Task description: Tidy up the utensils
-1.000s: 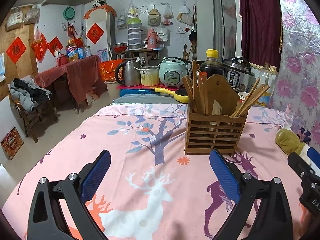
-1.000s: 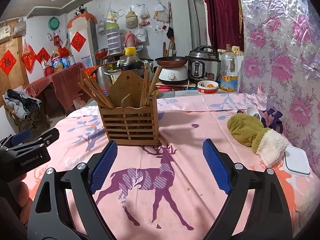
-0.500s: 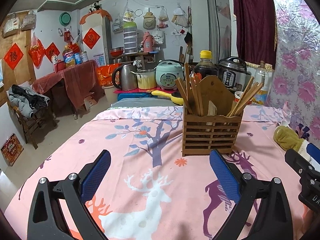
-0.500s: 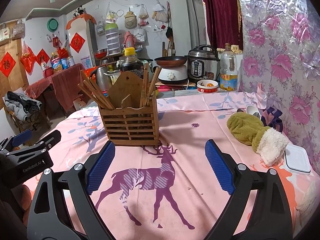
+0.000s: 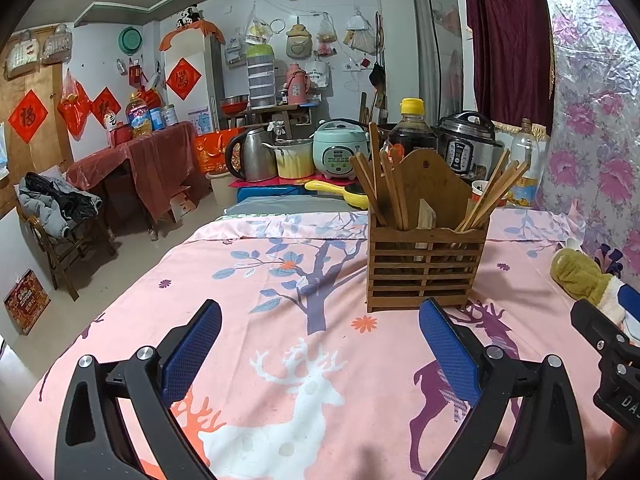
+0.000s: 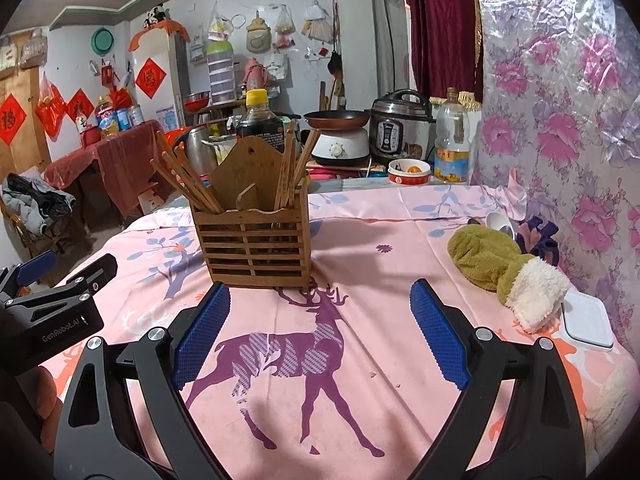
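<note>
Holder: wooden slatted utensil holder (image 5: pixel 426 264) stands upright on the table, ahead of both grippers; tall pointed back panel, slatted front.
Contents: chopsticks (image 5: pixel 490 194) lean outward in the holder's end compartments; a second bundle (image 6: pixel 186 182) fans toward the other end. A short pale wooden piece sits in the middle section; what it is, I cannot tell.
Left gripper (image 5: pixel 320 340): jaws spread wide, nothing between the blue pads (image 5: pixel 192 346); it hangs low over the tablecloth, short of the holder, not touching it.
Right gripper (image 6: pixel 320 320): jaws likewise spread wide and holding nothing; its left pad (image 6: pixel 202 332) lies just below the holder's base in its own view; contact cannot be judged.
Relation of grippers: side by side, each seen at the edge of the other's view.
Tablecloth (image 6: pixel 360 216): pink, printed with deer and a tree; the purple deer lies between the right gripper's fingers.
Beside the holder: green plush mitten (image 6: pixel 496 260) with a white cuff lies toward the floral wall, well apart from the holder; a white lidded box (image 6: pixel 586 320) just past its cuff.
Behind the holder: dark sauce bottle (image 5: pixel 412 128) with yellow cap, pressure cooker (image 6: pixel 400 126), rice cooker (image 5: pixel 340 152), kettle (image 5: pixel 250 154).
</note>
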The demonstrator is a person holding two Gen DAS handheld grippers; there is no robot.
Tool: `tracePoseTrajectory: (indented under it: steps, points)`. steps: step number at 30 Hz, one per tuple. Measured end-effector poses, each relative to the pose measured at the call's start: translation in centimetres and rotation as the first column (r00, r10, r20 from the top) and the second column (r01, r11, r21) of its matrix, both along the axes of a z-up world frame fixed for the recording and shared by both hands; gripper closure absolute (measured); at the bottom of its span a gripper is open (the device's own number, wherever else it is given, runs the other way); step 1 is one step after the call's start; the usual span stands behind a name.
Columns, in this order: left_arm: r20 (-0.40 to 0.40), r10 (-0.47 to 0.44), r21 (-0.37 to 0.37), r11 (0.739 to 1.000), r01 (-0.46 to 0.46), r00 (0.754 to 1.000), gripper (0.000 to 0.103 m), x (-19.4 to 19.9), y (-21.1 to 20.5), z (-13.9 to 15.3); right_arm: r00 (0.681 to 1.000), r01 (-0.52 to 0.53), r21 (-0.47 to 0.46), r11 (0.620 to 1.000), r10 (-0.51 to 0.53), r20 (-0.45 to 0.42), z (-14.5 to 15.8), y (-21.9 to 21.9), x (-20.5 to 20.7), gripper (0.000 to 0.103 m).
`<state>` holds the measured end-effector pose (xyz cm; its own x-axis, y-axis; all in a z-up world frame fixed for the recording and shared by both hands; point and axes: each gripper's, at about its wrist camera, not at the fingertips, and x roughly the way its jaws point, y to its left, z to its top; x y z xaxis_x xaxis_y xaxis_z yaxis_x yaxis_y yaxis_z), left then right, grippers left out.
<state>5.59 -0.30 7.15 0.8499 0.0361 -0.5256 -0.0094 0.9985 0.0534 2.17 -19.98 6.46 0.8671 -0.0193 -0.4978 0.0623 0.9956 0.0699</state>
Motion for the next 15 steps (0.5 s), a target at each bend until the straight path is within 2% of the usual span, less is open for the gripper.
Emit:
tracePoseTrajectory:
  steps: [15]
  points:
    - [-0.004,0.003,0.013,1.000,-0.003,1.000,0.006,-0.04,0.06,-0.49,1.000,0.020,-0.009,1.000,-0.020,0.000,0.11,-0.15,0.07,0.013]
